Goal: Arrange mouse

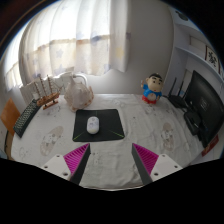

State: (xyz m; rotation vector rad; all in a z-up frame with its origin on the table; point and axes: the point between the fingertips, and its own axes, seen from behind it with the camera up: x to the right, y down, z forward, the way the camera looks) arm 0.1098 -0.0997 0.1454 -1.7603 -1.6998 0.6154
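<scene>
From the gripper view, one white mouse (93, 125) lay on one dark mouse pad (98, 125) in the middle of a table (160, 125) spread with a pale patterned cloth. Beyond the pad stood one white plush toy (77, 91) and one cartoon figurine (152, 91) — well apart, near the curtained window (70, 35). One dark monitor (205, 105) sat to the right. The gripper (112, 158) hovered level above the near table edge, its two fingers (75, 157) spread wide and empty — the mouse lay beyond them, untouched.
</scene>
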